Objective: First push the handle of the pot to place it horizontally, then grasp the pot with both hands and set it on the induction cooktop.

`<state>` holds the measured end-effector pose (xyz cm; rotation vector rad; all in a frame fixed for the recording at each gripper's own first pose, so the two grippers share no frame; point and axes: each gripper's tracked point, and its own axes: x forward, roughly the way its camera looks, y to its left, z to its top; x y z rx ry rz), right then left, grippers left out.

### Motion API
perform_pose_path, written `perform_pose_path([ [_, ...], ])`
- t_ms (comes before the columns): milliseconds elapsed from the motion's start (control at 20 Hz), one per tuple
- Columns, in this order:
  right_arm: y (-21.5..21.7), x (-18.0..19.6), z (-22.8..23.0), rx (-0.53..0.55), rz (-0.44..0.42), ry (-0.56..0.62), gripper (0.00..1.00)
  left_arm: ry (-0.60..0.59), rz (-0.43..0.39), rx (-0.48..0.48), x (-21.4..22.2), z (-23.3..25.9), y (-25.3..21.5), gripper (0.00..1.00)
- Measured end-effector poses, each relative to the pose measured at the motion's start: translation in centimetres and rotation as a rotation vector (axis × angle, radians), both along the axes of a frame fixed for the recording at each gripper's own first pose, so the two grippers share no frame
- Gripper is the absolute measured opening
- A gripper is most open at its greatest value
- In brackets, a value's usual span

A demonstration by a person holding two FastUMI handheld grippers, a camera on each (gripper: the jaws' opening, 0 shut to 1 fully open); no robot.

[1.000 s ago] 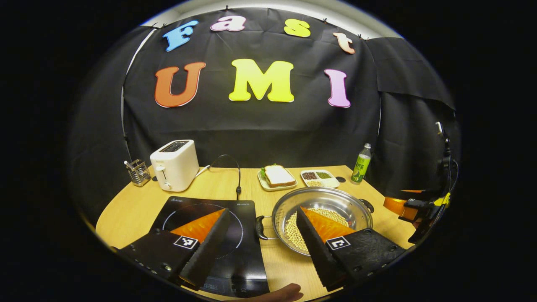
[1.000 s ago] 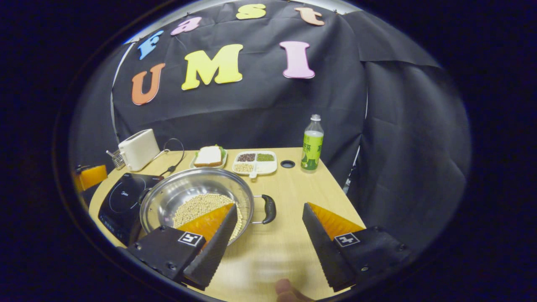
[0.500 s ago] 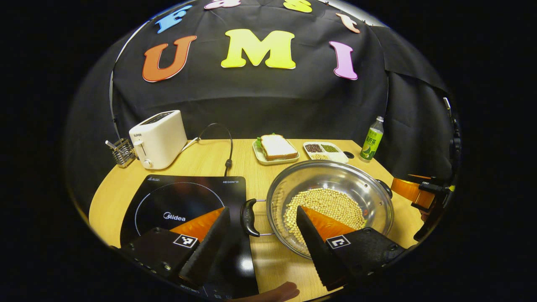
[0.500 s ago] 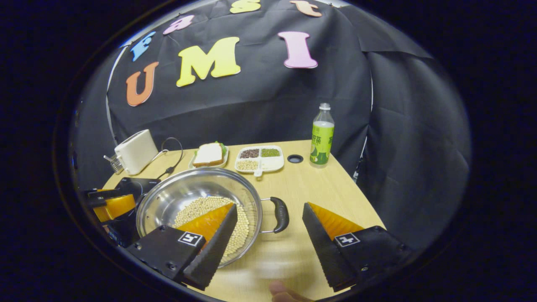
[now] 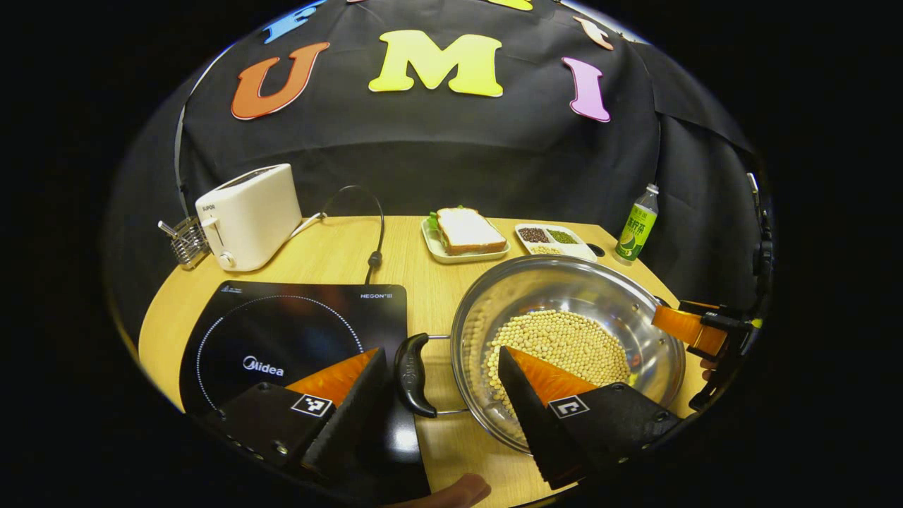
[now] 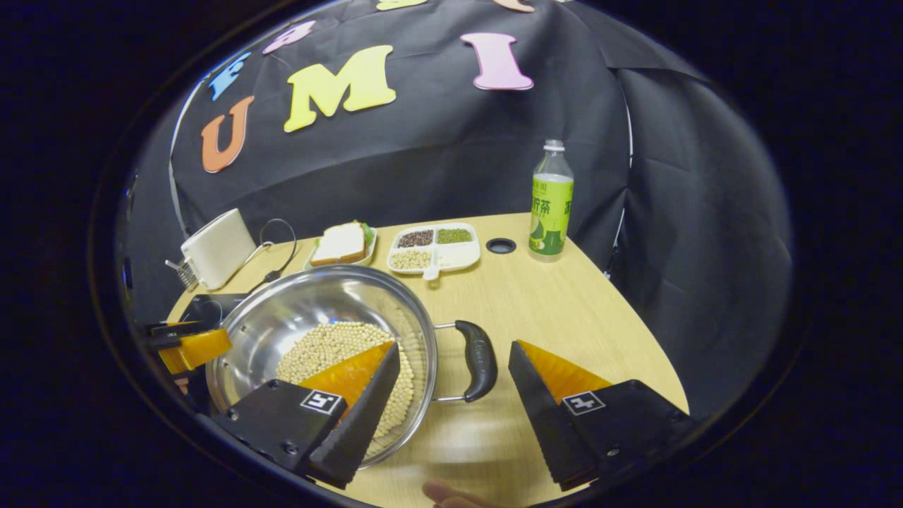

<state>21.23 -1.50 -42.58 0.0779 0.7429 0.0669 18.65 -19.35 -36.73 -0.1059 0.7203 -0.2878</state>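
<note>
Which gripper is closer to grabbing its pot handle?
Both look about equally ready. The left gripper is open around the pot's left handle, and the right gripper is open around the right handle. Neither has closed yet.

Left gripper (image 5: 441, 363): jaws spread wide, fingers level and pointing forward. Right gripper (image 6: 455, 356): likewise spread wide, gripping nothing. A fingertip (image 5: 451, 492) shows below the left gripper.

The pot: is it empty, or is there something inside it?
Not empty. The pot holds a layer of pale beans over part of its bottom; the rest of the steel inside is bare.
</note>
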Motion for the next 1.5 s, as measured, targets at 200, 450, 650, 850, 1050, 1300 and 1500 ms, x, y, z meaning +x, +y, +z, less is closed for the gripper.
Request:
perform_pose_path([
  [200,-0.1,0.6,-1.2,-0.001,0.000,0.009,0.98,0.007,-0.003,0.001,0.5,-0.9,0.0,0.94],
  [450,0.0,0.4,-2.8,0.011,-0.007,0.056,0.95,-0.005,0.051,-0.019,1.4,-1.3,0.7,0.75],
  [650,-0.5,0.6,-3.0,0.002,-0.024,0.044,0.89,-0.006,0.065,-0.071,1.3,-1.2,0.7,0.58],
  [850,0.1,0.2,-3.4,0.049,-0.043,0.068,0.70,-0.004,0.051,-0.065,1.1,-1.1,0.8,0.56],
  [1050,-0.3,-1.1,-2.9,0.059,-0.069,0.083,0.64,-0.001,0.028,-0.025,0.0,-1.0,0.5,0.55],
  [1300,-1.6,-4.1,-1.0,0.065,-0.098,0.074,0.60,-0.011,0.015,-0.056,-2.2,0.9,-0.1,0.51],
  [1500,-2.4,-6.2,2.4,0.052,-0.124,0.036,0.61,-0.045,-0.002,-0.083,-3.9,3.5,-0.2,0.51],
])
